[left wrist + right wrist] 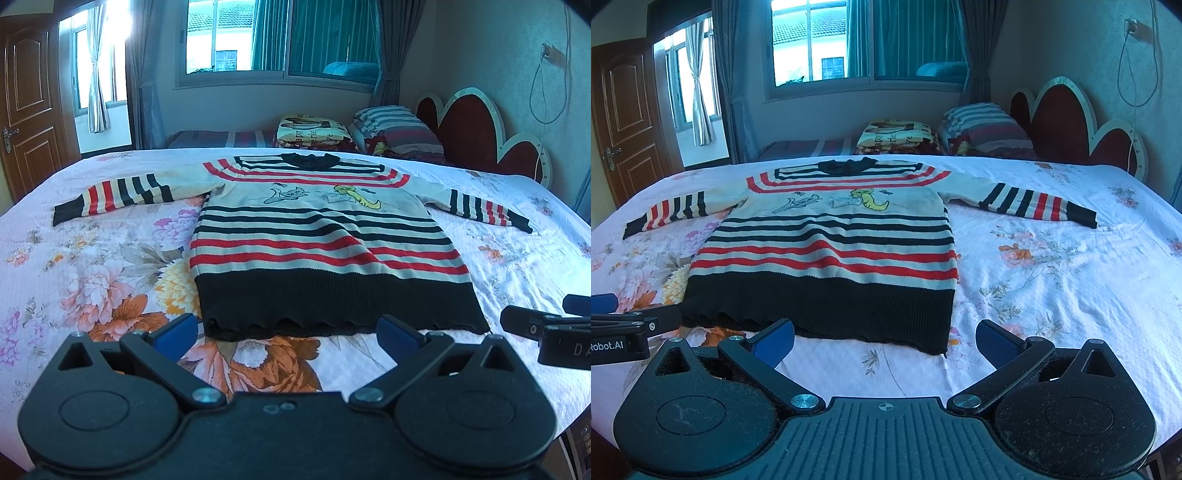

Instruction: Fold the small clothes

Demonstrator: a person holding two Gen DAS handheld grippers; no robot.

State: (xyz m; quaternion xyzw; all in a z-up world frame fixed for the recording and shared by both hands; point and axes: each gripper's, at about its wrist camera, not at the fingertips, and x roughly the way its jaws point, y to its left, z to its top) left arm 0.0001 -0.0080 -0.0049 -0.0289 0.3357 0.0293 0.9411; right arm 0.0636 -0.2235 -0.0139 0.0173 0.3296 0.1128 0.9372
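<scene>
The bed [92, 258] fills mid-frame with the sweater [314, 240] spread flat for folding; your left gripper [286, 334] and right gripper [884, 341] hover spread apart, empty, at its hem.

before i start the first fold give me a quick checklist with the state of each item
1. Sweater lies flat, front up, on the bed sheet: ok.
2. Both sleeves spread out to the sides, left sleeve, right sleeve: ok.
3. Left gripper open and empty, near the hem: ok.
4. Right gripper open and empty, near the hem's right corner: ok.
5. Nothing lying on the sweater: ok.
6. Back layer smooth underneath: cannot tell.
</scene>
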